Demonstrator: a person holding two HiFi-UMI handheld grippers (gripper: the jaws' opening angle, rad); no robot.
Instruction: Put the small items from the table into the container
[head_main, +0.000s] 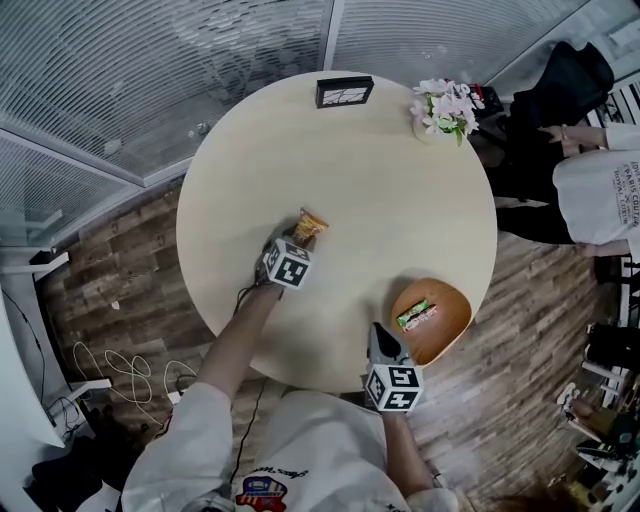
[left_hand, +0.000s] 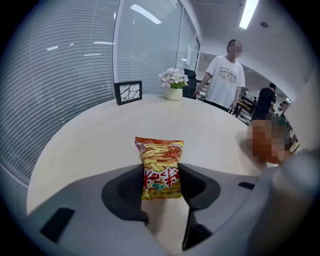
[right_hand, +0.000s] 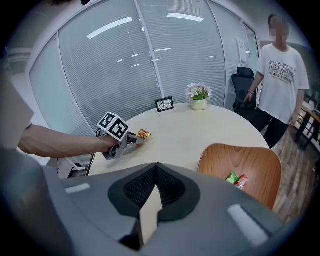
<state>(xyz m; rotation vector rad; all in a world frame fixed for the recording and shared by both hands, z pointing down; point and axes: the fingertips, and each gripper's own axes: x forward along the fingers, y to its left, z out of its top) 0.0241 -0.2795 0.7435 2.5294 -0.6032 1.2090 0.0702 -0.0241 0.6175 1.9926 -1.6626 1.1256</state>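
An orange snack bag (head_main: 308, 226) (left_hand: 160, 167) lies flat on the round pale table (head_main: 400, 200), left of its middle. My left gripper (head_main: 299, 240) (left_hand: 161, 175) has its two dark pads against the bag's near half, one on each side, shut on it. In the right gripper view the same bag (right_hand: 143, 134) shows at the tip of the left gripper (right_hand: 134, 140). The wooden bowl (head_main: 455, 300) (right_hand: 250, 155) sits at the table's near right edge with a green and a red packet (head_main: 417, 315) (right_hand: 236, 180) inside. My right gripper (head_main: 379, 338) (right_hand: 156, 172) hovers beside the bowl, shut and empty.
A black picture frame (head_main: 344, 91) (left_hand: 128, 92) and a pot of flowers (head_main: 443, 108) (left_hand: 173, 85) stand at the table's far edge. A person in a white shirt (head_main: 600, 190) (right_hand: 277, 65) stands beyond the table on the right, near a black office chair (head_main: 560, 80).
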